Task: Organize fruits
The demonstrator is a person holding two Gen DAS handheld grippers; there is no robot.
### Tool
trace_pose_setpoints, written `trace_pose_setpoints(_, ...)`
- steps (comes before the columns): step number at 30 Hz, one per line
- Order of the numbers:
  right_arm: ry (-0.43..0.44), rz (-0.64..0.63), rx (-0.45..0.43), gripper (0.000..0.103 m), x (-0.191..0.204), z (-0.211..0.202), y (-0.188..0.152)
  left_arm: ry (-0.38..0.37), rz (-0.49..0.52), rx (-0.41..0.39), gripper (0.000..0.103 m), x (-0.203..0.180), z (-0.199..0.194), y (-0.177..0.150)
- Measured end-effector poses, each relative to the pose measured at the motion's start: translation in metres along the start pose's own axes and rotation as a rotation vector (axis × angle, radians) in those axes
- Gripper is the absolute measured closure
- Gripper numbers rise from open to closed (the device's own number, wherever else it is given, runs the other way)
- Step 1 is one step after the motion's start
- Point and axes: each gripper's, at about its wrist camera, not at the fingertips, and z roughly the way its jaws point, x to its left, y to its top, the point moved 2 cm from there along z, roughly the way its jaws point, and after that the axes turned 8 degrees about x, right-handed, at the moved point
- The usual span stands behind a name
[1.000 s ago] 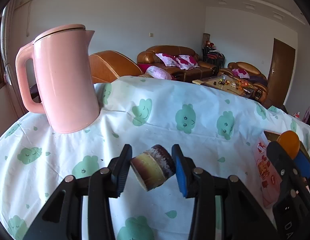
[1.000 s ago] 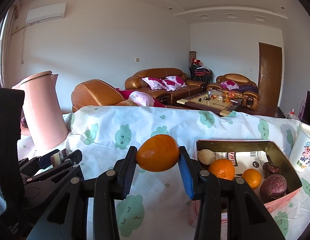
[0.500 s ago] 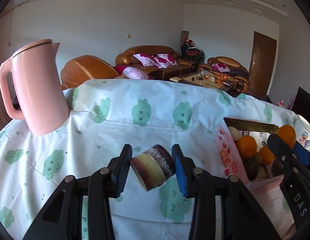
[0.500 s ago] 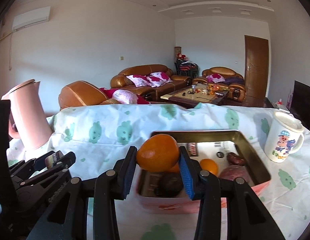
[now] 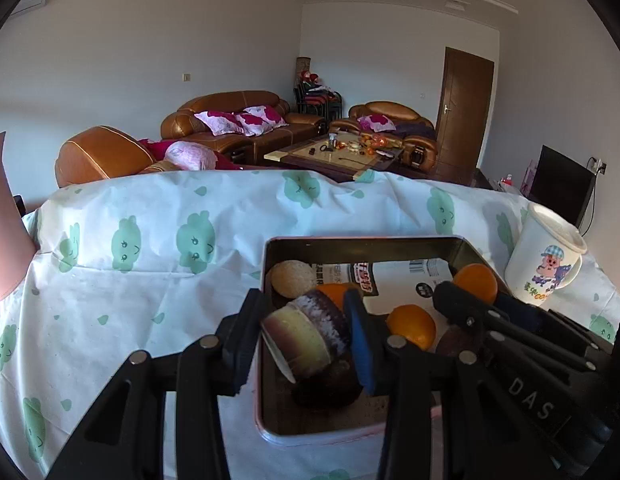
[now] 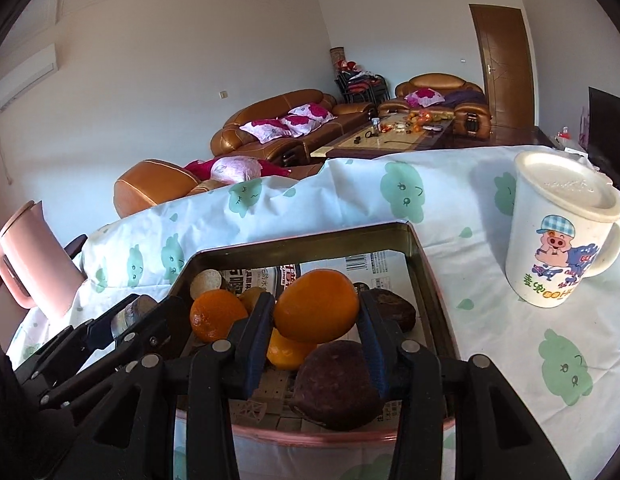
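My left gripper [image 5: 304, 338] is shut on a cut piece of purple-skinned fruit with yellow flesh [image 5: 306, 336] and holds it above the left part of a metal tray [image 5: 365, 242]. My right gripper [image 6: 317, 314] is shut on an orange [image 6: 315, 306] above the same tray [image 6: 419, 248]. In the tray lie two oranges [image 6: 216, 314], dark purple fruits [image 6: 335, 384] and a pale round fruit [image 5: 292, 278]. Each gripper shows at the edge of the other's view.
A white cartoon mug with a lid [image 6: 561, 228] stands right of the tray. A pink kettle [image 6: 30, 256] stands at the far left. The table has a white cloth with green clouds [image 5: 150, 240]. Sofas stand beyond.
Both grippers have moved right with their fruit, from beside the kettle to above the tray. The right gripper now tilts down over it.
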Motion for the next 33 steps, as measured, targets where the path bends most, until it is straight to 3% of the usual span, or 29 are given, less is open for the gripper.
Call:
trace_pose_setpoints(3,0.050,0.042,0.008,0.058,-0.007,-0.001,0.001,-0.005,0.011,0.000,0.053,-0.003,-0.001,-0.001)
trace_pose_setpoints(4,0.061,0.058,-0.003,0.057,-0.009,-0.004,0.001,0.010,0.015,-0.021,0.038,-0.004,-0.005,-0.001)
trace_pose_setpoints(5,0.070,0.071,-0.019,0.052,-0.010,-0.008,0.001,0.022,0.024,-0.044,0.025,-0.005,-0.010,-0.003)
trace_pose_setpoints(6,0.079,0.083,-0.038,0.034,-0.011,-0.013,0.001,0.036,0.035,-0.070,0.003,-0.006,-0.016,-0.004)
trace_pose_setpoints(7,0.081,0.093,-0.064,0.023,-0.012,-0.019,0.001,0.053,0.042,-0.107,0.000,-0.007,-0.024,-0.006)
trace_pose_setpoints(12,0.008,0.108,-0.185,0.021,-0.010,-0.046,-0.004,0.084,0.094,-0.173,0.000,-0.014,-0.046,-0.015)
trace_pose_setpoints(23,-0.126,0.025,-0.305,0.021,0.003,-0.083,-0.031,0.100,0.044,-0.217,0.000,0.001,-0.074,-0.034)
trace_pose_setpoints(33,-0.146,-0.007,-0.312,0.021,0.009,-0.087,-0.037,0.086,0.040,-0.210,0.001,0.000,-0.074,-0.036)
